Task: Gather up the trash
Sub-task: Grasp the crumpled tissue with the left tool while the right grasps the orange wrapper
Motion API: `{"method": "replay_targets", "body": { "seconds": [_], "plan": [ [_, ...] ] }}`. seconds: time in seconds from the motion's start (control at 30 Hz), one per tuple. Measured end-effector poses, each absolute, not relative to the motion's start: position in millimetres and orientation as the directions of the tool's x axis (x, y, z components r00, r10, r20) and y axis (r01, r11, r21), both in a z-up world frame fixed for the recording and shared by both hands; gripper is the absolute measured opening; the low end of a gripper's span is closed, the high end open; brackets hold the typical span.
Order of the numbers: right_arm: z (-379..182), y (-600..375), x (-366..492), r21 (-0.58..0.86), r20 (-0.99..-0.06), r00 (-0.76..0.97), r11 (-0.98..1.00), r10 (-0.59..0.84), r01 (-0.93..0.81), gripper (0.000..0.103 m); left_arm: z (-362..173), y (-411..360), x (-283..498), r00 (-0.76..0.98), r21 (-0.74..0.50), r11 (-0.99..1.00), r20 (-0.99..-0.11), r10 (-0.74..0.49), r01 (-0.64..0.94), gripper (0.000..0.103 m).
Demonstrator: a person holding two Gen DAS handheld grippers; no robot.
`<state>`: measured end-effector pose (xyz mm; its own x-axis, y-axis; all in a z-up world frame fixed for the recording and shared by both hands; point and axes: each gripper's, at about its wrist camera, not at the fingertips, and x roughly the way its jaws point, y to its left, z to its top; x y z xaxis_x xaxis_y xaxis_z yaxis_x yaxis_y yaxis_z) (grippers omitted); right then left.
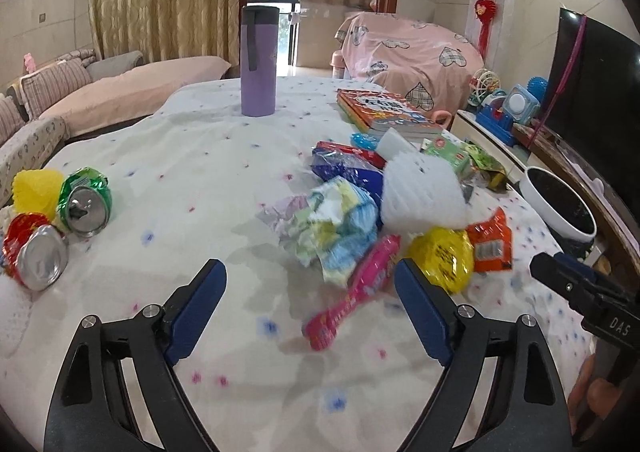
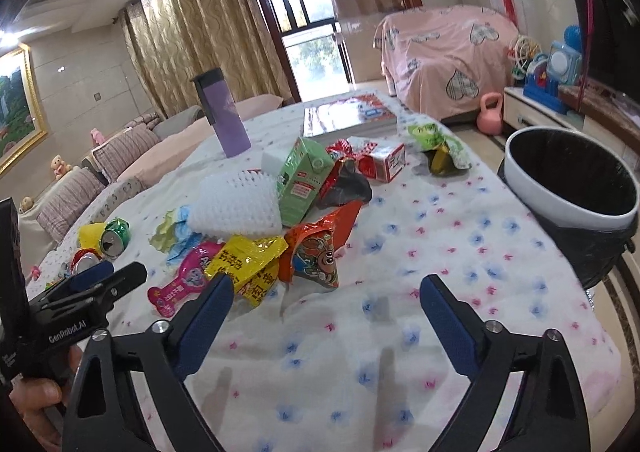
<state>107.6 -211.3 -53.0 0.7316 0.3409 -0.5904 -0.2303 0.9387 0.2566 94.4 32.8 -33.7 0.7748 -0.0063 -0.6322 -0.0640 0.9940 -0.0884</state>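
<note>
Trash lies in a heap on the flowered tablecloth [image 2: 400,332]: a pink wrapper [image 1: 352,292] [image 2: 180,284], a yellow wrapper [image 1: 444,256] [image 2: 248,264], an orange snack bag [image 1: 490,242] [image 2: 316,252], crumpled paper [image 1: 336,224], white foam netting [image 1: 420,192] [image 2: 236,204], a green carton [image 2: 304,180]. Crushed cans [image 1: 84,200] [image 2: 114,238] lie at the left. My left gripper [image 1: 310,276] is open and empty, just short of the pink wrapper. My right gripper [image 2: 326,292] is open and empty, near the orange bag. The white bin [image 2: 568,180] with a black liner stands off the table's right edge.
A purple tumbler [image 1: 258,60] [image 2: 224,120] stands upright at the table's far side. Books [image 1: 384,112] [image 2: 344,114] lie behind the heap. A TV [image 1: 592,92] and toys are on the right, a sofa [image 1: 60,92] on the left.
</note>
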Motion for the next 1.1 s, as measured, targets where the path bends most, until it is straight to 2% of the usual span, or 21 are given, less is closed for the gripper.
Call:
{"method": "replay_targets", "body": {
  "seconds": [0.17,0.23,0.3,0.33,0.4,0.47,0.5,0.57,0.93,1.1],
  "plan": [
    [-61,-209,130,0.294,-0.615,0.701,0.930,0.360,-0.219,0.085,-41,36,119,0.752,-0.098,0.993,-0.659,-0.019,-0.061,0.088],
    [-64,-207,139,0.305,-0.624,0.689,0.926,0.370,-0.222,0.083,-45,34,126,0.741,-0.103,0.993,-0.670,-0.029,-0.054,0.083],
    [-68,-203,146,0.310,-0.631,0.679,0.924,0.376,-0.224,0.081,-51,31,136,0.721,-0.107,0.993,-0.691,-0.043,-0.044,0.065],
    [-71,-202,151,0.317,-0.639,0.668,0.922,0.381,-0.223,0.078,-52,31,139,0.714,-0.115,0.993,-0.698,-0.054,-0.037,0.059],
    [-75,-201,157,0.324,-0.651,0.653,0.920,0.386,-0.221,0.065,-56,28,145,0.697,-0.135,0.991,-0.712,-0.083,-0.020,0.031],
    [-79,-201,163,0.342,-0.663,0.632,0.913,0.402,-0.222,0.033,-56,23,148,0.688,-0.152,0.988,-0.717,-0.109,-0.001,0.017],
    [-81,-203,164,0.351,-0.663,0.625,0.909,0.411,-0.225,0.026,-55,20,146,0.694,-0.152,0.988,-0.711,-0.112,0.004,0.015],
    [-80,-207,163,0.354,-0.658,0.632,0.909,0.409,-0.220,0.022,-49,13,145,0.707,-0.144,0.990,-0.698,-0.112,0.015,0.013],
    [-58,-265,149,0.352,-0.612,0.710,0.924,0.348,-0.149,0.020,2,-25,131,0.779,-0.148,0.983,-0.601,-0.179,0.111,0.010],
    [-54,-292,141,0.343,-0.606,0.734,0.933,0.308,-0.109,0.020,12,-58,132,0.771,-0.150,0.971,-0.590,-0.239,0.186,0.010]
  ]
}}
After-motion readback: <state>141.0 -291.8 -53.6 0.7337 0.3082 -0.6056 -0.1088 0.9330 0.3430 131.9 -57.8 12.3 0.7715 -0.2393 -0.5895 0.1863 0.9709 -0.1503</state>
